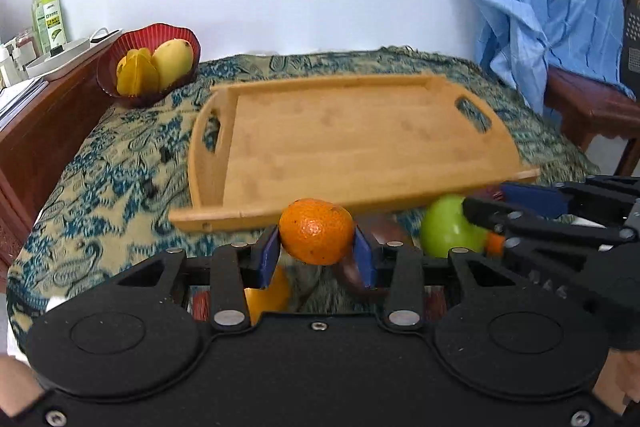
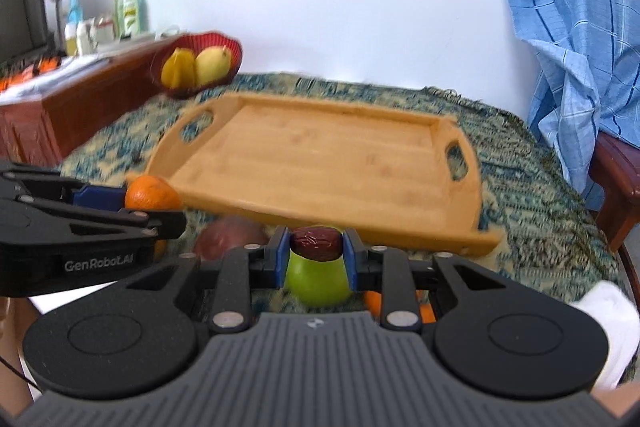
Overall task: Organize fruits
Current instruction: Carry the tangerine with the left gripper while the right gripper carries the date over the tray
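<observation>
My left gripper [image 1: 316,251] is shut on an orange tangerine [image 1: 316,229], held just above the cloth in front of the empty wooden tray [image 1: 340,139]. My right gripper [image 2: 316,247] is shut on a dark red date [image 2: 316,245], held over a green apple [image 2: 318,285] that lies on the cloth. In the right wrist view the left gripper [image 2: 132,203] with the tangerine [image 2: 150,193] shows at the left edge, near the tray [image 2: 320,155]. The left wrist view has the apple [image 1: 446,227] and the right gripper's fingers [image 1: 532,199] at the right.
A red bowl [image 1: 120,45] with a mango [image 1: 173,61] and a starfruit [image 1: 136,75] stands at the back left. A dark red fruit [image 2: 230,237] and another orange fruit [image 1: 272,291] lie near the grippers. A wooden cabinet [image 1: 40,131] stands left, a chair with blue cloth [image 1: 540,7] right.
</observation>
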Action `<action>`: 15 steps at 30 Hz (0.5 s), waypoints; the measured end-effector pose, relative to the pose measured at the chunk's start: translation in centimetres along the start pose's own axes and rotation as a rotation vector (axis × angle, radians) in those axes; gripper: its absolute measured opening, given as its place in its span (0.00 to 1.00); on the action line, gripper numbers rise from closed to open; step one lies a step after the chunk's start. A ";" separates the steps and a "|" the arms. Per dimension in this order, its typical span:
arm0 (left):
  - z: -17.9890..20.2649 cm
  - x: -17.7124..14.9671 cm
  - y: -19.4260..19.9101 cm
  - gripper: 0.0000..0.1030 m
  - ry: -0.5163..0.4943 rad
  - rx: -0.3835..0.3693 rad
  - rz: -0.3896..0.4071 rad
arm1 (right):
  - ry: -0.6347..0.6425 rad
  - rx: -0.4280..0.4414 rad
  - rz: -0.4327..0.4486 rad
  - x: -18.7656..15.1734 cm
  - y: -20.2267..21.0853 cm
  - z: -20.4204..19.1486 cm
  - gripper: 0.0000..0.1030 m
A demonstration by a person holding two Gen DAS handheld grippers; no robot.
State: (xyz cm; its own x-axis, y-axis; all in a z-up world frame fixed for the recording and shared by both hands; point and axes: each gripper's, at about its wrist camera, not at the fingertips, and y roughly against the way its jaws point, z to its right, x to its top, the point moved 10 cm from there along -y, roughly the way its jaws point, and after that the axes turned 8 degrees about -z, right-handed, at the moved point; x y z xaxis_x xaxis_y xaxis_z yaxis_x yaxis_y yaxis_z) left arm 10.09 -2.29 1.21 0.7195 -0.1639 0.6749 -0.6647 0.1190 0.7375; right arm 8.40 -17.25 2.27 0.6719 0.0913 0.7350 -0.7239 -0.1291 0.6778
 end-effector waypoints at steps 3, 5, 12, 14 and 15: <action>-0.8 2.3 -0.7 0.37 0.041 -0.014 0.002 | -0.016 0.006 0.019 1.9 -0.9 1.7 0.32; -1.3 3.9 -1.4 0.37 0.053 -0.011 0.009 | -0.034 -0.006 0.022 3.2 -2.0 3.1 0.32; -3.1 8.6 -5.2 0.37 0.122 -0.042 -0.027 | -0.106 -0.006 -0.009 7.3 -6.8 6.7 0.32; -3.7 9.6 -6.6 0.37 0.146 -0.042 -0.049 | -0.122 0.009 -0.020 8.2 -8.4 7.2 0.32; -4.0 10.0 -7.4 0.37 0.159 -0.043 -0.060 | -0.122 0.009 -0.020 8.2 -8.4 7.2 0.32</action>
State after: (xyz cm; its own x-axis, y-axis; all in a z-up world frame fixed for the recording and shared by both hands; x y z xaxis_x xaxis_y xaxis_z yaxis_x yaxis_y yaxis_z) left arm 23.03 -0.88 2.61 0.7825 -0.0153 0.6225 -0.6130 0.1566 0.7744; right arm 21.08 -22.57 2.45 0.7008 -0.0270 0.7128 -0.7089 -0.1373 0.6918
